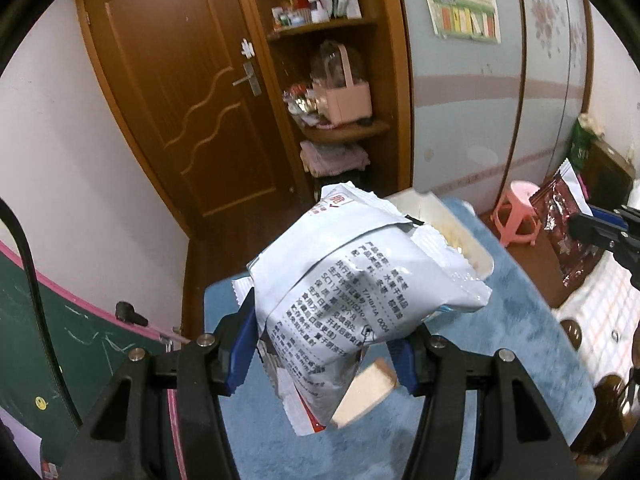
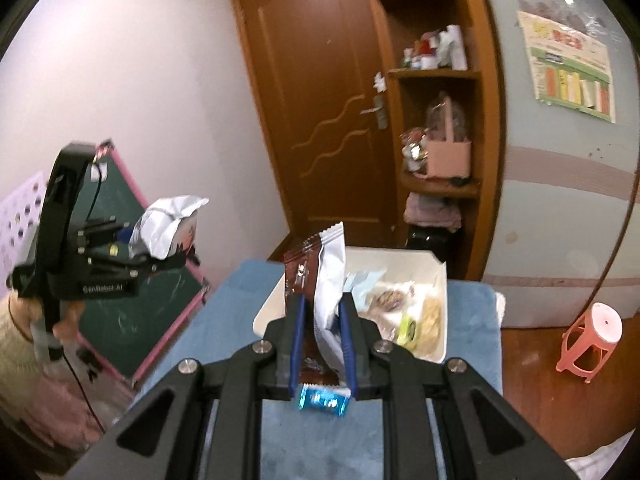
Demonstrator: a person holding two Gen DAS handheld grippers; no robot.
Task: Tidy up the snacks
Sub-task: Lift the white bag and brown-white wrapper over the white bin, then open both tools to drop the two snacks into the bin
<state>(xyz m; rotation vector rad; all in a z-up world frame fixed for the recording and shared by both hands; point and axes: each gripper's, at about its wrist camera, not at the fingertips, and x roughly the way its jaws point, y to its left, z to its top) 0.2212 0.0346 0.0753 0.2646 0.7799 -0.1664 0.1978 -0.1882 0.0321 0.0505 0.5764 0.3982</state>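
Observation:
My left gripper [image 1: 328, 332] is shut on a white snack bag [image 1: 360, 276] with black print, held above the blue mat [image 1: 460, 380]. It also shows in the right wrist view [image 2: 168, 224], up at the left. My right gripper [image 2: 322, 300] is shut on a brown and silver snack packet [image 2: 320, 264], held upright just before the white tray [image 2: 400, 260]. That packet also shows in the left wrist view [image 1: 560, 220] at the right edge. The tray holds several wrapped snacks [image 2: 424, 312].
A small blue candy [image 2: 324, 400] and a beige wafer pack [image 1: 364, 396] lie on the mat. A pink stool [image 2: 592, 340] stands on the floor at the right. A green chalkboard [image 2: 152, 300] leans at the left. A brown door and corner shelves [image 2: 436, 128] stand behind.

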